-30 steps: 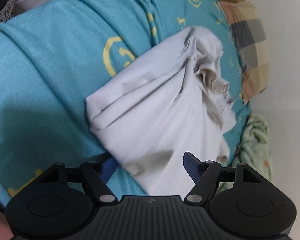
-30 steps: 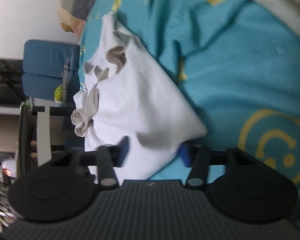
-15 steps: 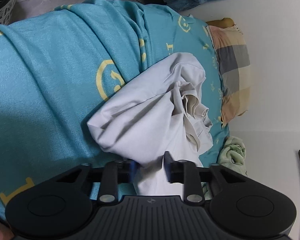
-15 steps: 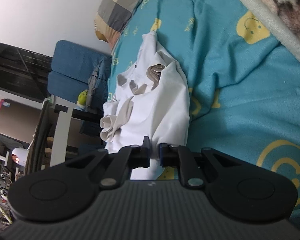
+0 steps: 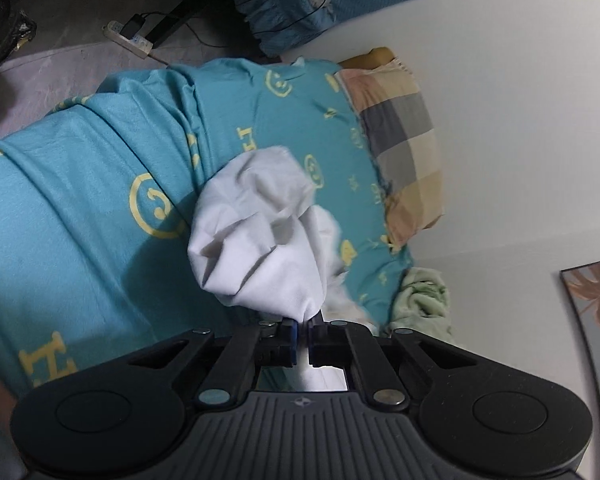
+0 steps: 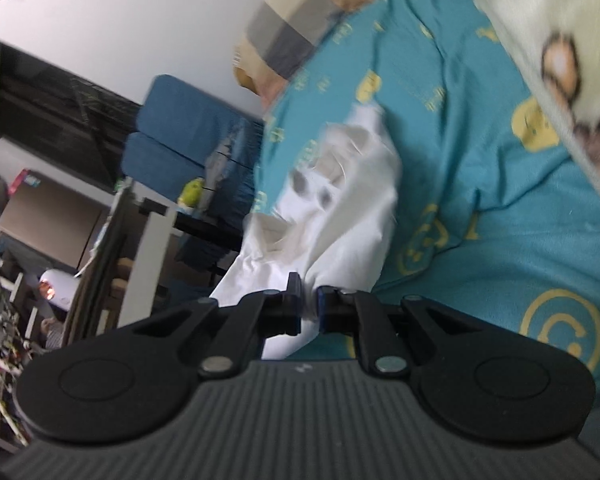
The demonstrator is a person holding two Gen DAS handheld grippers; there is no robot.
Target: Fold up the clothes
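Observation:
A white garment hangs bunched above a teal bedsheet with yellow smiley prints. My left gripper is shut on one edge of the cloth, which trails away from its fingertips. The same garment shows in the right wrist view, crumpled and blurred by motion. My right gripper is shut on another edge of it, lifted over the sheet.
A checked pillow lies at the head of the bed against a white wall. A pale green blanket lies beside it, also in the right wrist view. A blue chair and cluttered shelves stand beside the bed.
Both grippers closed on the white garment and have lifted it off the bed. The cloth now hangs bunched from them and the view has pulled back from the sheet.

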